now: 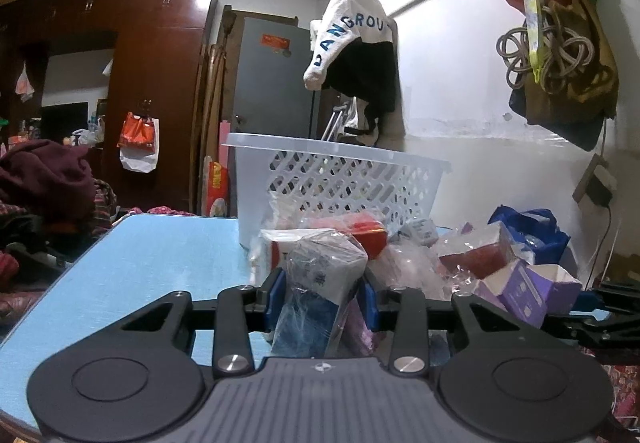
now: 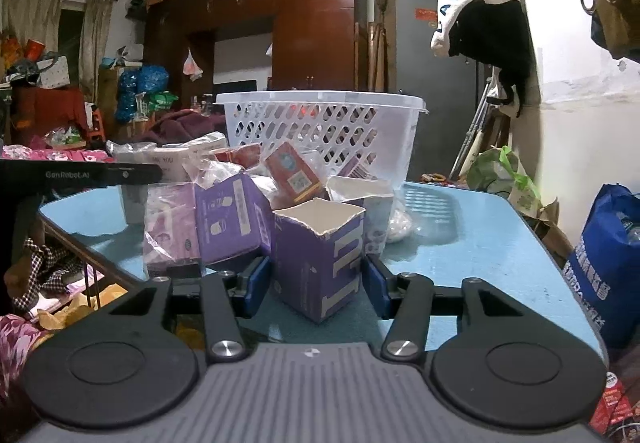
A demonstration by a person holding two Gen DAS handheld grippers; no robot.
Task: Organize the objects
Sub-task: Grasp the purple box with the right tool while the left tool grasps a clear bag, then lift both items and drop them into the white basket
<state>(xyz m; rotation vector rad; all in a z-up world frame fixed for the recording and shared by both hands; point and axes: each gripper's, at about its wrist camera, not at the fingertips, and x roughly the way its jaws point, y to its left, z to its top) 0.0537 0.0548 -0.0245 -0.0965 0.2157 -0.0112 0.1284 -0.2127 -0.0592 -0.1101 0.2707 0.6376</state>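
Left gripper (image 1: 322, 301) sits low at the near edge of the blue table (image 1: 132, 263), blue pads pressed against both sides of a plastic-wrapped box (image 1: 320, 275), grey-white on top, dark blue lower down. Jaws are clamped on it; wrap bunches between the pads. Box stands roughly upright, slightly tilted, at the front of the pile.

Behind it, same view: red box in clear wrap (image 1: 364, 229), more crumpled clear plastic, and a white lattice basket (image 1: 340, 171) standing on the table at the far side. Pile touches the basket's base.

Right gripper (image 2: 318, 283) has its pads either side of an open-topped purple carton (image 2: 320, 259). Carton stands upright on the table, torn top rim, white inside. Left pad looks in contact with the carton wall, right pad touching or just off it; reads as closed on the carton, grip not hard. Same carton shows at the right of the left wrist view, just beside the pile.

Right wrist view, further back: second purple box (image 2: 230, 215) leaning just left of the carton, bagged purple item (image 2: 170, 227) beside that, red box (image 2: 292, 171) tilted against the pile. White basket sits behind all of it, near the table's far edge.

Blue bag (image 2: 604, 267) sits off the table on the right.
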